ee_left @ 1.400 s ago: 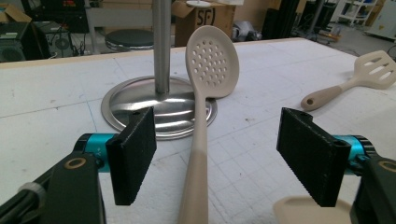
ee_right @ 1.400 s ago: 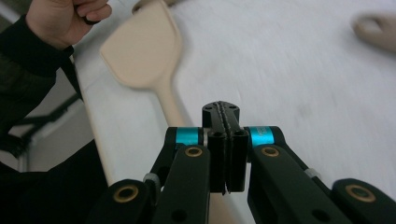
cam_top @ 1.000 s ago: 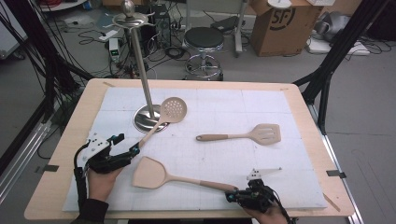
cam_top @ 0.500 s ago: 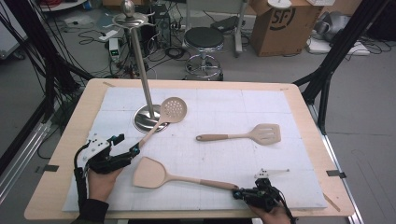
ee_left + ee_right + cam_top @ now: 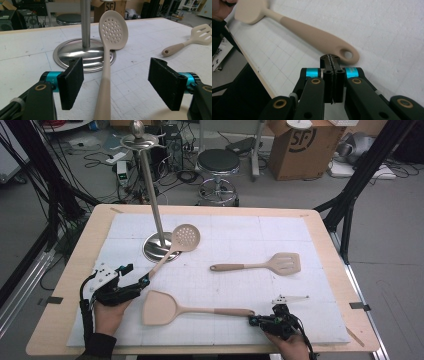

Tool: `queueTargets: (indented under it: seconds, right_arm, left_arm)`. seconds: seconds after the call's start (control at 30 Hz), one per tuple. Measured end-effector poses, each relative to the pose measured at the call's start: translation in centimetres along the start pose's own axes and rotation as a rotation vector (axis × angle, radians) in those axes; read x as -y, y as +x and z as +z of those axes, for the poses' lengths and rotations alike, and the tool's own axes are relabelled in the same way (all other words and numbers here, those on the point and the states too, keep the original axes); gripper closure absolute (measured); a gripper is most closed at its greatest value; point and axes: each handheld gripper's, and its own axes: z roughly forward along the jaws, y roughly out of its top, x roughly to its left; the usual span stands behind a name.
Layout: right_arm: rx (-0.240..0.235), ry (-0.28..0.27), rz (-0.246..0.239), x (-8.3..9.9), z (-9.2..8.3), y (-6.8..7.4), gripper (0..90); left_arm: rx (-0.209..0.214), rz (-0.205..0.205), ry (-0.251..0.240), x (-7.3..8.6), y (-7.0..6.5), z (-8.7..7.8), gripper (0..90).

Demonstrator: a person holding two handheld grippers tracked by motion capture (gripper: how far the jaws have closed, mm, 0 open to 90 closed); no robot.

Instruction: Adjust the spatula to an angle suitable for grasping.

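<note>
A workshop floor strewn with cables, a black stool [image 5: 218,162] and a cardboard box [image 5: 299,147] is lying beyond a light wooden table [image 5: 65,285], and a white gridded mat [image 5: 240,240] is covering most of the tabletop.

At the near left, the left gripper [image 5: 131,279] is resting in a person's hand with its jaws standing wide apart. In the left gripper view the perforated skimmer spoon [image 5: 110,52] is running up between the two black pads [image 5: 72,82], and neither pad is touching its handle. The spoon's holed bowl is leaning against the round steel base of the utensil stand [image 5: 152,200], whose post is rising at the far left of the mat.

Toward the middle, a solid beige spatula [image 5: 185,309] is lying flat near the front edge, its blade pointing left and its handle running right. Farther back and to the right, a slotted spatula [image 5: 265,265] is lying well apart from it, blade to the right.

At the near right, the right gripper [image 5: 253,320] is sitting fully closed with nothing between its jaws. In the right gripper view its tips [image 5: 332,60] are sitting just beside the handle end of the solid spatula, by the hanging hole; whether they are touching it is unclear.
</note>
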Motion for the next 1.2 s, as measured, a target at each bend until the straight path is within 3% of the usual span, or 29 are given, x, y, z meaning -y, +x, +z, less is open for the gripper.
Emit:
queueTargets:
  seconds: [0.07,0.2,0.3,0.43,0.47,0.63,0.73,0.9,1.1,1.2]
  right_arm:
    - [0.013,-0.001,-0.006,0.0,0.0,0.2,90.0]
    - [-0.009,0.017,-0.002,-0.3,0.0,-0.3,90.0]
    - [0.012,-0.011,-0.019,-0.9,0.0,-0.6,90.0]
    - [0.035,-0.042,-0.005,-1.9,0.0,-1.0,90.0]
    - [0.040,-0.024,-0.006,-2.1,0.1,-0.9,90.0]
    - [-0.004,0.020,-0.006,-1.2,0.2,-1.0,90.0]
    - [-0.015,-0.007,0.018,-0.8,0.2,-1.3,90.0]
    - [-0.002,-0.007,0.015,-0.8,0.2,-1.0,90.0]
    - [-0.016,-0.014,0.065,-0.5,-0.5,-1.9,90.0]
    - [0.024,-0.014,0.070,-0.4,-1.1,-2.0,90.0]
  left_arm:
    - [0.000,0.001,-0.007,0.0,0.0,-0.1,29.2]
    - [-0.004,-0.001,-0.002,0.0,0.2,-0.1,29.3]
    - [-0.001,-0.001,-0.005,0.0,0.1,-0.1,29.3]
    - [-0.001,-0.001,-0.003,0.0,0.0,0.0,29.3]
    - [-0.002,0.000,-0.003,0.0,0.0,0.0,29.5]
    - [-0.003,-0.002,0.001,0.1,0.2,0.0,29.5]
    - [-0.001,-0.003,-0.001,0.0,0.2,0.0,29.5]
    - [-0.001,-0.005,-0.001,0.1,0.2,0.0,29.5]
    - [-0.006,-0.007,-0.003,0.1,0.3,-0.2,29.5]
    - [-0.006,-0.007,-0.006,0.1,0.3,-0.2,29.5]
